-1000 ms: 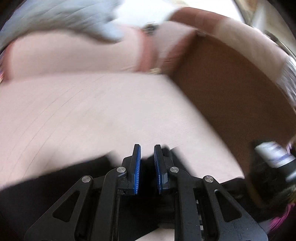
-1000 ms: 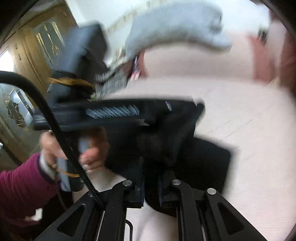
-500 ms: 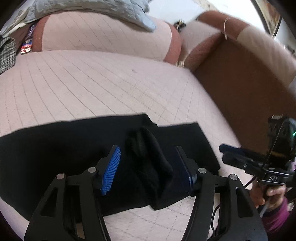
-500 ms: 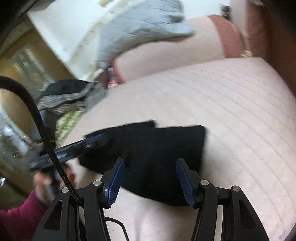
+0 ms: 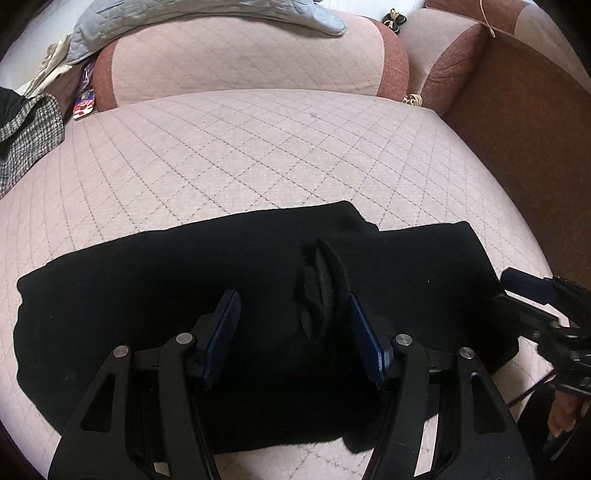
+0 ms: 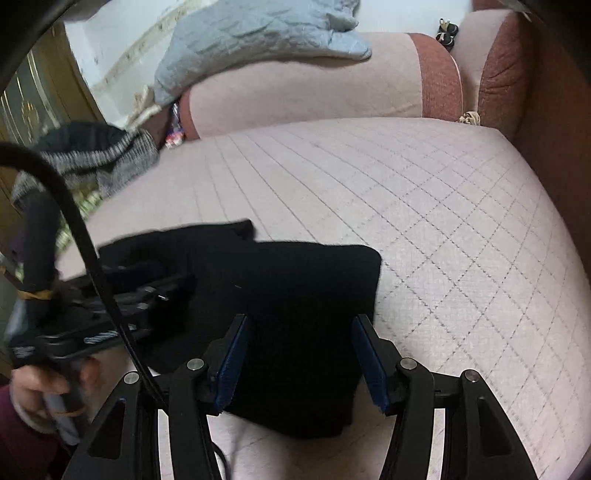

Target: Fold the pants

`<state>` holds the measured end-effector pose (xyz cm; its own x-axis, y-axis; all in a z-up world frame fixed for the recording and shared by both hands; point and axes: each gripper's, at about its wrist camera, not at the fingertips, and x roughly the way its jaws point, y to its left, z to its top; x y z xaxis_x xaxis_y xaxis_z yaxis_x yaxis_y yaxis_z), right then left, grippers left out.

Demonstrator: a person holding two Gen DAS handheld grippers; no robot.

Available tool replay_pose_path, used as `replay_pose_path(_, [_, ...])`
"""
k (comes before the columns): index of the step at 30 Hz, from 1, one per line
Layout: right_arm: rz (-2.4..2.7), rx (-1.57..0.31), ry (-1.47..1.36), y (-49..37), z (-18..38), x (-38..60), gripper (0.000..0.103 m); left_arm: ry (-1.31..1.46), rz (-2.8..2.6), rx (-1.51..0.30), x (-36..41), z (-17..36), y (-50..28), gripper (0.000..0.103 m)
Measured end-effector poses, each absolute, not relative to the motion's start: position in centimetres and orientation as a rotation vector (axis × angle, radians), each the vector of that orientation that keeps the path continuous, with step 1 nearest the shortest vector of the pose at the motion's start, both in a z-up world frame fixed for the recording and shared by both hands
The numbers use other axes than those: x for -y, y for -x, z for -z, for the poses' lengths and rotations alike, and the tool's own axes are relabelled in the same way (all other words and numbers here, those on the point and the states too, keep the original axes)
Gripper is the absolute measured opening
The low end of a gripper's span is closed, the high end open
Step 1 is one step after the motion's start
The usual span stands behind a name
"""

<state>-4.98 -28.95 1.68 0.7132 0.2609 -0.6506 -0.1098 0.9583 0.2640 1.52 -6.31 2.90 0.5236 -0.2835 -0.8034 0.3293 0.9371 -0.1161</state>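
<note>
The black pants (image 5: 155, 295) lie flat across the front of the pink quilted sofa seat (image 5: 258, 147), with a small raised wrinkle (image 5: 321, 288) near the middle. My left gripper (image 5: 293, 317) is open and empty just above the pants, its jaws either side of the wrinkle. In the right wrist view the pants (image 6: 295, 295) show their right end, and my right gripper (image 6: 299, 347) is open and empty above it. The right gripper also shows in the left wrist view (image 5: 546, 314), and the left gripper in the right wrist view (image 6: 110, 295).
A grey quilted blanket (image 5: 207, 14) drapes over the pink backrest cushion (image 5: 251, 62). A checked garment (image 5: 26, 136) lies at the seat's left end. The brown armrest (image 5: 524, 140) bounds the right side. The seat's front edge is just below the pants.
Both grippers were shut on the pants a second ago; both have opened and let go. The pants now lie flat on the seat and the grippers have drawn back a little.
</note>
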Motion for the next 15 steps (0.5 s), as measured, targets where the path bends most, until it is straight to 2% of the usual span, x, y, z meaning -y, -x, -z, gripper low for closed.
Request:
replay_pose_path(6, [-0.269, -0.754, -0.139, 5.3, -1.3, 26.1, 0.055, 0.055, 0.338, -0.992, 3.7, -2.9, -0.4, 0.060])
replay_pose_path(15, [-0.325, -0.725, -0.130, 5.5, -2.2, 23.6, 0.055, 0.101, 0.246, -0.935, 0.0, -4.3, 2.8, 0.060])
